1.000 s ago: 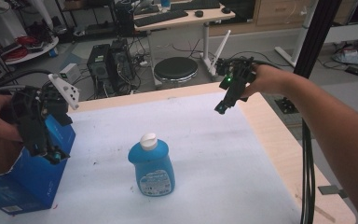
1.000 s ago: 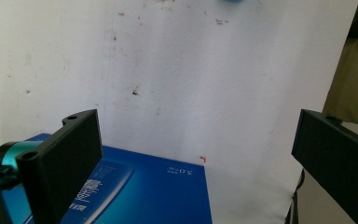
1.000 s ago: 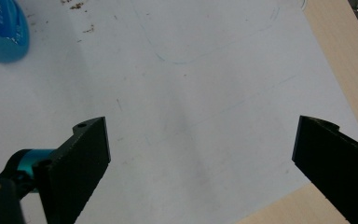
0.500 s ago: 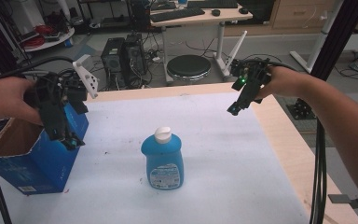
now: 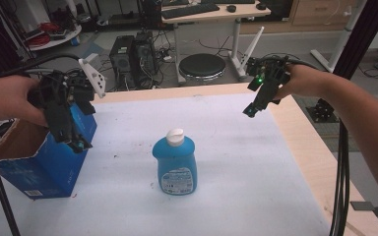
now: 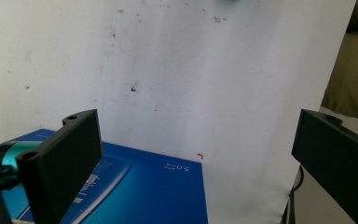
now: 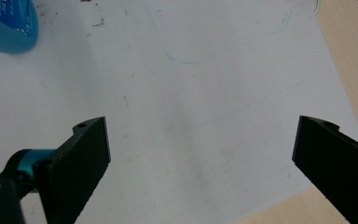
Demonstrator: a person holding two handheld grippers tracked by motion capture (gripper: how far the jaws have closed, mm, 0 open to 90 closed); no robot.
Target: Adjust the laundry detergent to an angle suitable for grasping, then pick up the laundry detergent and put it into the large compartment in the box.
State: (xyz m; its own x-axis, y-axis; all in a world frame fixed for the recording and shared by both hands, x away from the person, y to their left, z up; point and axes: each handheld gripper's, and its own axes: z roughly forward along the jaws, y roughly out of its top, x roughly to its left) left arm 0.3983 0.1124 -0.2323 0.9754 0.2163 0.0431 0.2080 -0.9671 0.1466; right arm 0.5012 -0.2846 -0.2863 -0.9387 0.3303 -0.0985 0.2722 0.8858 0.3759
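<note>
Nothing is being held: the left gripper (image 5: 74, 140) is hanging with jaws spread wide over the blue box (image 5: 49, 157) at the left of the frame, and the right gripper (image 5: 252, 109) is hovering at the upper right, jaws equally wide and empty. The blue bottle (image 5: 175, 162) is standing upright at centre on the white table cover (image 5: 256, 177), apart from both. This looks like an approach; next, either gripper would need lowering toward the bottle
</note>
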